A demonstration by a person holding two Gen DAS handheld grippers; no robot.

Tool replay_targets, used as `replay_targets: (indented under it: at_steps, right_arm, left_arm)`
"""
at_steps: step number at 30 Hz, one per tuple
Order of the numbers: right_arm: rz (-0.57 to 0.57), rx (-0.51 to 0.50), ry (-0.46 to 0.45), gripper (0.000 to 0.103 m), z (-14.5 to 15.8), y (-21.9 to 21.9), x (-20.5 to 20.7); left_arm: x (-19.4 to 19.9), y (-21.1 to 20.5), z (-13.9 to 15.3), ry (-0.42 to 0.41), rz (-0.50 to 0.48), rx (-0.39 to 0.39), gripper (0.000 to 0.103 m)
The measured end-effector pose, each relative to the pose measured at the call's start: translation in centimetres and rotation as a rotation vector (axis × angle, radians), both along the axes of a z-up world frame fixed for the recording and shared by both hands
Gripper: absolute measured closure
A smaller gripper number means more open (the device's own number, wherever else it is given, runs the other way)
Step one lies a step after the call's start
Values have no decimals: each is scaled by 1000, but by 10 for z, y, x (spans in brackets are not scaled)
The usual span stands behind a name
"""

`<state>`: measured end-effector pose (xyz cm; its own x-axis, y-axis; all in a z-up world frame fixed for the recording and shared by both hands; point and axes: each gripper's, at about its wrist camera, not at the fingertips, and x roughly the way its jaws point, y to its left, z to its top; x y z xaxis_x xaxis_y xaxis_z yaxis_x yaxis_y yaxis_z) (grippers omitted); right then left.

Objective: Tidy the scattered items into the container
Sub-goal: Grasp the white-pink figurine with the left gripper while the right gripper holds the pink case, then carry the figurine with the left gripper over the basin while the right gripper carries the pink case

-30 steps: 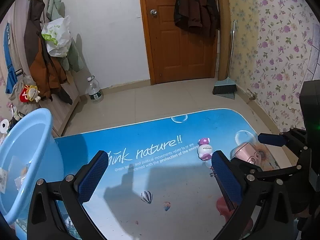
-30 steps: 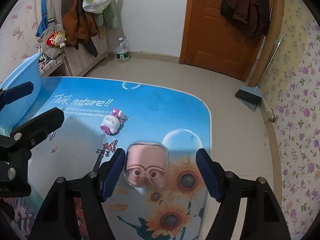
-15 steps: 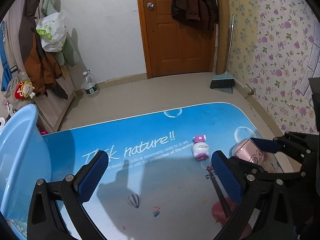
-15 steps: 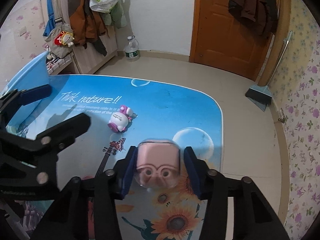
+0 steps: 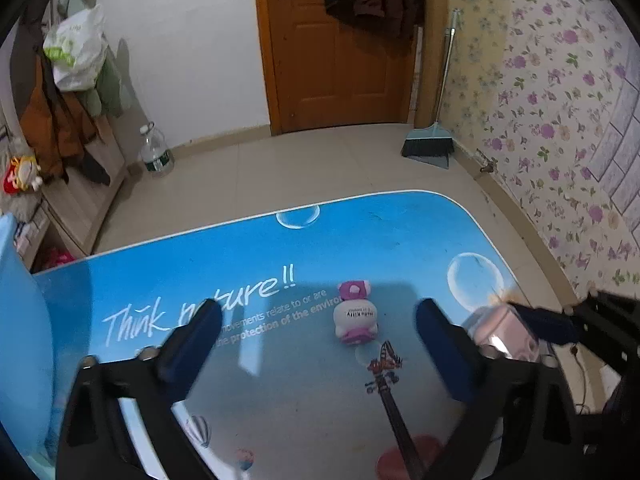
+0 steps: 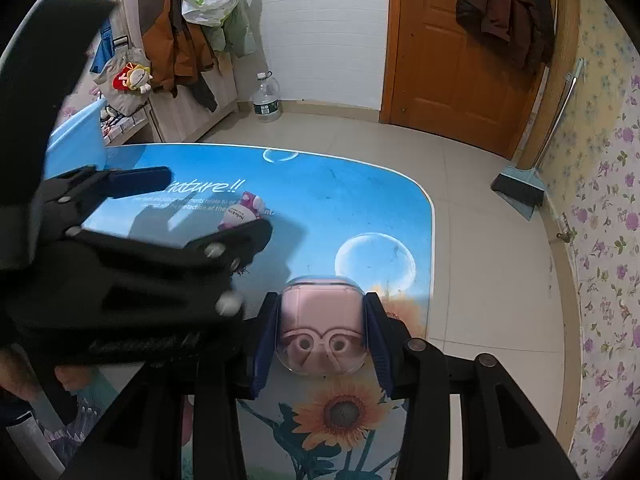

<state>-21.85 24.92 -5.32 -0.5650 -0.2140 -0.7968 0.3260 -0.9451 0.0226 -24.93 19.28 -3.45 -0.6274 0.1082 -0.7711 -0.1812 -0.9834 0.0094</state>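
A pink case in a clear shell (image 6: 322,334) sits between the pads of my right gripper (image 6: 322,336), which is shut on it above the table; it also shows in the left wrist view (image 5: 502,330). My left gripper (image 5: 318,342) is open and empty, with a small pink-and-white toy figure (image 5: 356,318) lying on the table between and just beyond its fingertips; the toy also shows in the right wrist view (image 6: 244,214). The light blue basin (image 5: 18,344) stands at the table's left edge and also shows in the right wrist view (image 6: 76,140).
The table (image 5: 360,232) has a blue printed top with rounded far corners. Beyond it is tiled floor with a water bottle (image 5: 156,154), a broom and dustpan (image 5: 430,146), a wooden door (image 5: 336,48) and coats on the left wall.
My right gripper has closed on the pink case and lifted it slightly. My left gripper has moved right and forward toward the toy figure, away from the basin.
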Motion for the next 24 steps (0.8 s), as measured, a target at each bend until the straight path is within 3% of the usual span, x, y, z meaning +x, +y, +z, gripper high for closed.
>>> replay_targets:
  at_steps: [4, 5, 7, 16, 24]
  right_arm:
    - [-4, -8, 3, 60, 0, 0, 6]
    - [-5, -9, 2, 60, 0, 0, 6]
    - [-6, -10, 1, 60, 0, 0, 6]
    - [-18, -2, -11, 60, 5, -1, 19]
    - [-44, 8, 21, 60, 22, -14, 40]
  left_arm:
    - [-8, 0, -8, -59, 3, 17, 54]
    - [-7, -2, -7, -52, 6, 24, 58]
    - [-6, -4, -8, -48, 7, 18, 78]
    - [24, -17, 1, 13, 9, -4, 80]
    - [74, -42, 42, 121, -14, 8, 80]
